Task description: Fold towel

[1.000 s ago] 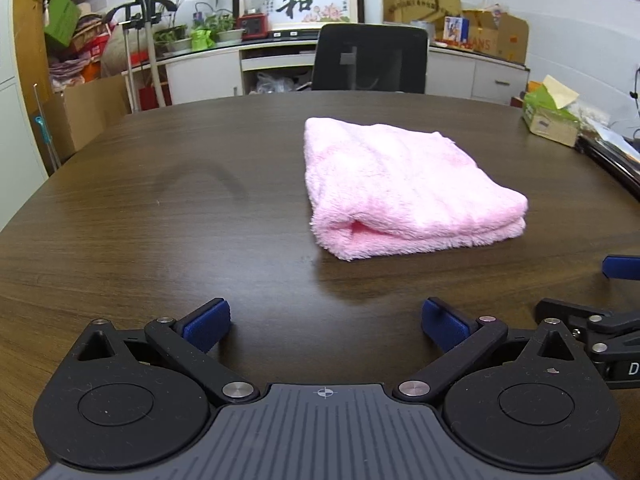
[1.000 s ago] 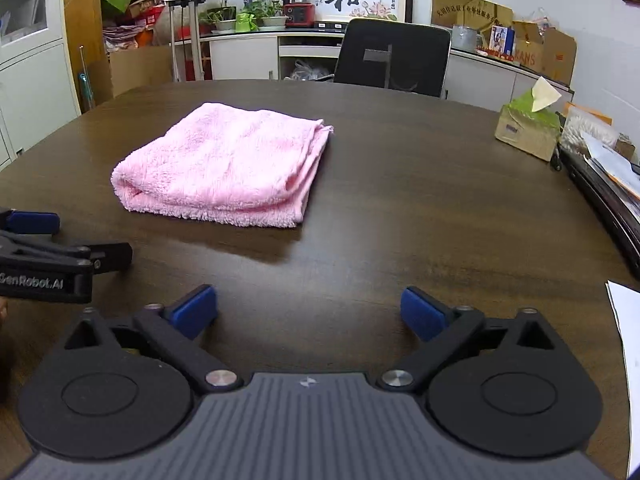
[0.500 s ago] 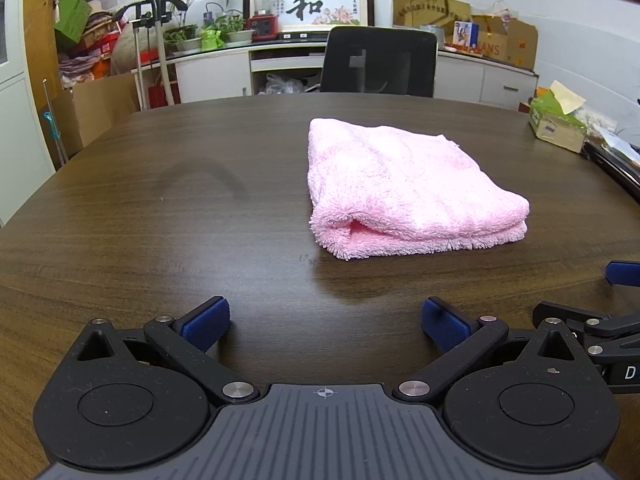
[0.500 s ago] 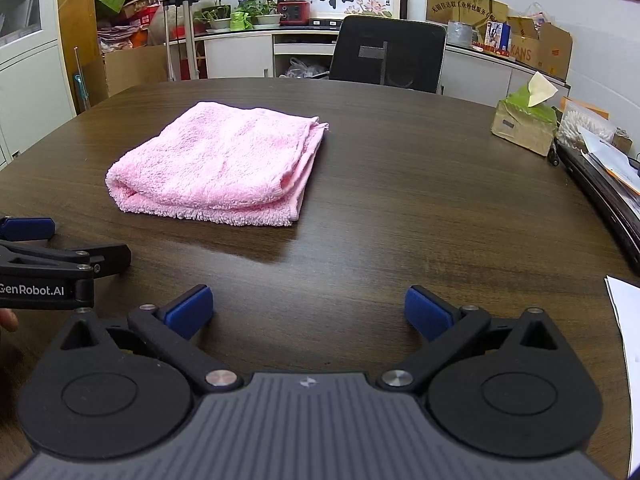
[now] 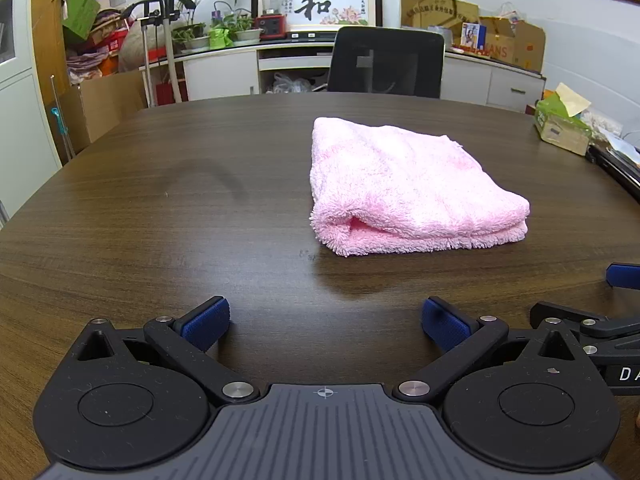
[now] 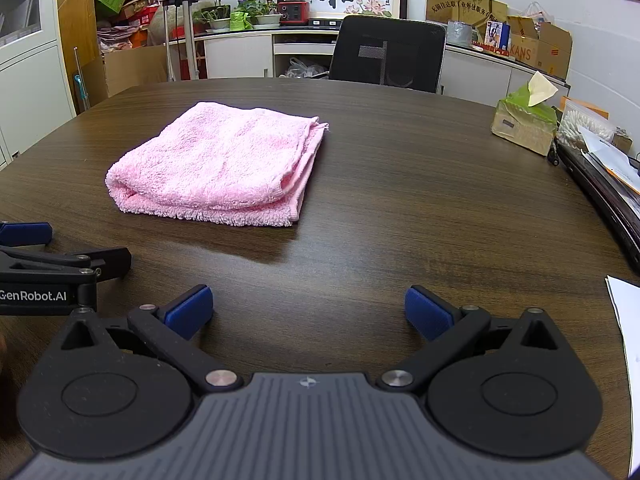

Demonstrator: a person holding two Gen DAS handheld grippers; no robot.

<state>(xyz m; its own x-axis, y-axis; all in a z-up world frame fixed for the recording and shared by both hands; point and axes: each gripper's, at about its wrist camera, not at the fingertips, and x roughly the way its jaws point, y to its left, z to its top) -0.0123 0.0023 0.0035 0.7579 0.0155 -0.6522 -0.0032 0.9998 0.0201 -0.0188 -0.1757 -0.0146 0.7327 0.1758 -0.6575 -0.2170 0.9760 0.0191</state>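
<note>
A fluffy pink towel (image 5: 404, 184) lies folded into a thick rectangle on the dark wooden table (image 5: 160, 216); the right wrist view shows the same towel (image 6: 220, 168) ahead and to the left. My left gripper (image 5: 325, 320) is open and empty, low over the table, well short of the towel's near fringed edge. My right gripper (image 6: 308, 312) is also open and empty, a similar distance back, with the towel off to its left. Each gripper appears at the edge of the other's view.
A green tissue box (image 6: 524, 124) stands at the table's right side beside a laptop and papers (image 6: 608, 168). A white sheet (image 6: 628, 332) lies near the front right. A black office chair (image 5: 386, 64) is at the far edge, with cabinets and boxes behind.
Both views have shifted only slightly; the towel sits a little further right in each frame. Both grippers stay open and the towel has not moved.
</note>
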